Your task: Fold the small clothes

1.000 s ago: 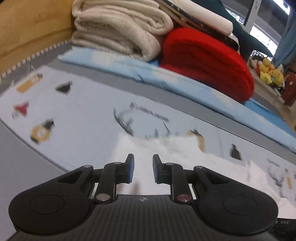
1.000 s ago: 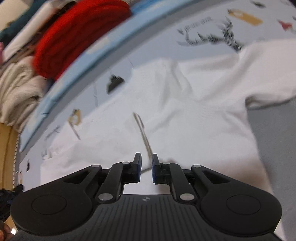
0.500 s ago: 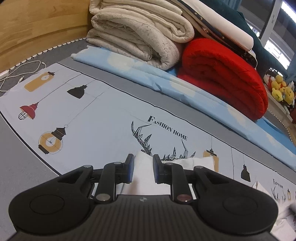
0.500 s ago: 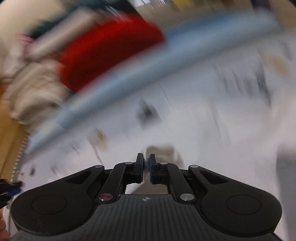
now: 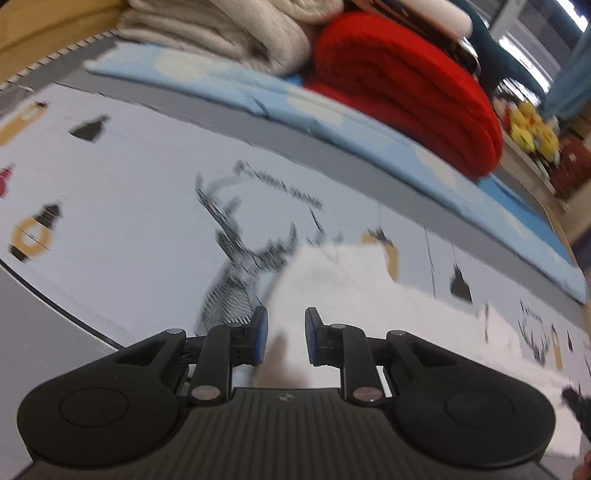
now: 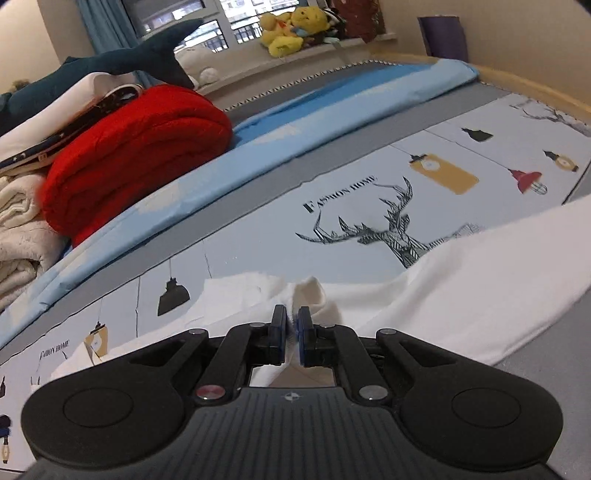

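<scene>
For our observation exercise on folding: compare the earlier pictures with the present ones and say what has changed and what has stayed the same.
The right hand-held gripper has just been closing and is now shut on a raised fold of the white garment, where a second ago its jaws stood apart over flat cloth. The left hand-held gripper keeps its gap, with cloth between the fingers. The red blanket stayed put.

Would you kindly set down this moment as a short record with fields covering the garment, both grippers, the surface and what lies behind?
garment: white garment, spread on the sheet, one fold raised at the right gripper
right gripper: shut on a pinch of the white garment
left gripper: jaws apart over the garment's edge, pads not pressing it
surface: printed bed sheet with deer and lamp drawings
behind: red folded blanket, cream blankets, yellow plush toys on the sill
</scene>
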Available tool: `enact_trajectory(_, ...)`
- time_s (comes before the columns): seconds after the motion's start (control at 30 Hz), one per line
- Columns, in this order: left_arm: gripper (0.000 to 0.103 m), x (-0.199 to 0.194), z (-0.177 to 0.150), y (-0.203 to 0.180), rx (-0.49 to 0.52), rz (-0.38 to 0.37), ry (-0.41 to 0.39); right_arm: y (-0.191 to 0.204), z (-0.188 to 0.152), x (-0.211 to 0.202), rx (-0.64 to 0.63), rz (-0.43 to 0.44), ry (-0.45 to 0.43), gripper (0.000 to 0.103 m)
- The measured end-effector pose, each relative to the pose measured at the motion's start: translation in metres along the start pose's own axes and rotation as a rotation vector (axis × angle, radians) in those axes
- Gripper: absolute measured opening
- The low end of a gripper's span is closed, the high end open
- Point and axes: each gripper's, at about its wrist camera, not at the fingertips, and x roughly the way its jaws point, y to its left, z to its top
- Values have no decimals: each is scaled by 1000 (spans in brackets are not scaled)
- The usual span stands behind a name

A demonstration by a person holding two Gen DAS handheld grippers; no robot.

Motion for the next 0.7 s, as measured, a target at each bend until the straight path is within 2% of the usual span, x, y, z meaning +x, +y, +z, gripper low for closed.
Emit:
enact_trajectory(0.13, 22, 18, -14, 0, 7, -8, 116, -10, 2, 4, 27, -22, 34, 6)
enact_trajectory(0.23, 22, 32, -24, 1, 67, 69, 193, -19, -1, 11, 49, -31, 83, 6)
enact_trajectory(0.3, 24, 44, -29, 11, 59, 121, 237, -23, -1, 20, 38, -57, 135, 7)
enact_trajectory(0.4, 25, 45, -27, 25, -13, 125, 235, -31, -1, 22, 40, -146, 130, 9)
enact_trajectory(0.47, 24, 37, -25, 21, -8, 150, 193, -33, 1, 20, 43, -141, 110, 11)
enact_trajectory(0.53, 23, 26, -20, 14, -8, 137, 138, -34, 2, 20, 64, -99, 109, 14)
enact_trajectory(0.6, 23, 22, -18, 9, -12, 78, 118, -34, 1, 22, 95, -19, 128, 15)
enact_trajectory(0.7, 23, 31, -22, 7, -7, -8, 162, -33, -4, 31, 137, 54, 183, 19)
